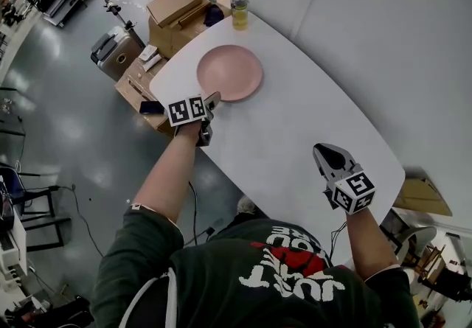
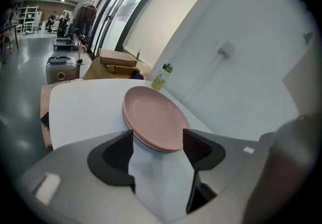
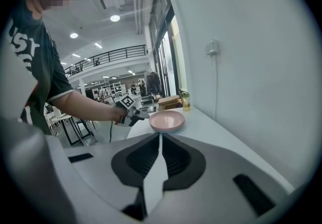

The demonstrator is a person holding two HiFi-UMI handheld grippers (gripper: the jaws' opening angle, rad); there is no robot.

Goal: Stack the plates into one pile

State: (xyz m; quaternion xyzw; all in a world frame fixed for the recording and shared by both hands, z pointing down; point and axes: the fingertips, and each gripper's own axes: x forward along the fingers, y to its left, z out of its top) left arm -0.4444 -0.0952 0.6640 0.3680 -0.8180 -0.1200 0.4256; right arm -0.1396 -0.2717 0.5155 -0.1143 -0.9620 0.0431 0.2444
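Note:
Two pink plates (image 1: 229, 72) lie stacked in one pile on the far part of the white table (image 1: 295, 127). My left gripper (image 1: 212, 102) is at the pile's near left rim. In the left gripper view its jaws (image 2: 158, 140) stand open, with the rim of the plates (image 2: 153, 117) just between the tips and neither pad pressing on it. My right gripper (image 1: 324, 151) hovers over the table's near right part, far from the pile. Its jaws (image 3: 160, 140) are shut with nothing in them. The right gripper view shows the plates (image 3: 167, 120) and the left gripper (image 3: 136, 114) ahead.
A yellow bottle (image 1: 240, 13) stands at the table's far end by the white wall. Cardboard boxes (image 1: 177, 13), a silver case (image 1: 114, 54) and a dark phone (image 1: 151, 107) sit on or near the floor beyond the table's left edge.

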